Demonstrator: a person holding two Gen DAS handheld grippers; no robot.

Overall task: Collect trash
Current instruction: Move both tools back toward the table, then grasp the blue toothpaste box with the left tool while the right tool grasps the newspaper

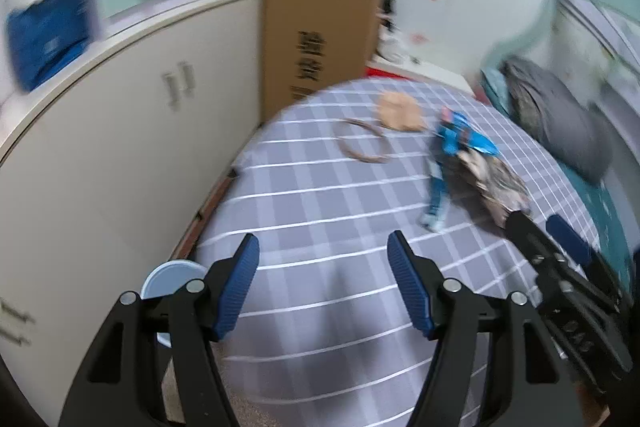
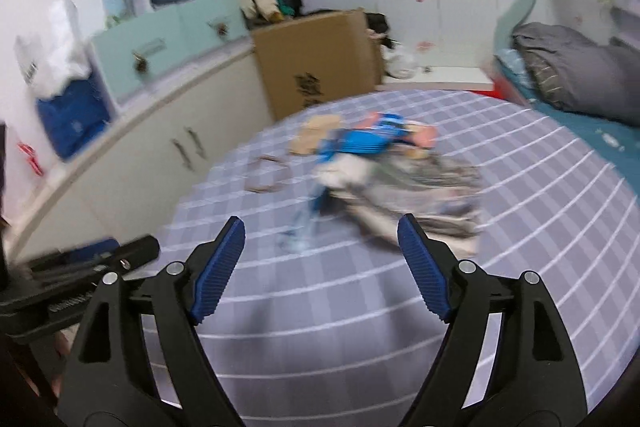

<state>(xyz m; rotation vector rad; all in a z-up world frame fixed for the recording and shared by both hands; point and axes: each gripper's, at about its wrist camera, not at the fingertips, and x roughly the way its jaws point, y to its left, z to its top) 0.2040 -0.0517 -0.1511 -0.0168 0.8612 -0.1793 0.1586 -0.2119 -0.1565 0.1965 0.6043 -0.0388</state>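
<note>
Left gripper, right gripper: both wide, empty, over bed. Take blue wrapper at 12 o'clock first; pinch edge, spare sheet.

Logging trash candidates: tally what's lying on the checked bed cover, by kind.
Brown paper scrap: 1
Brown ring-shaped strip: 1
Blue wrapper: 1
Grey patterned crumpled heap: 1
Total: 4; blur may hide smaller bits.

Cardboard box beside cabinet; grey pillow, perhaps bedding.
</note>
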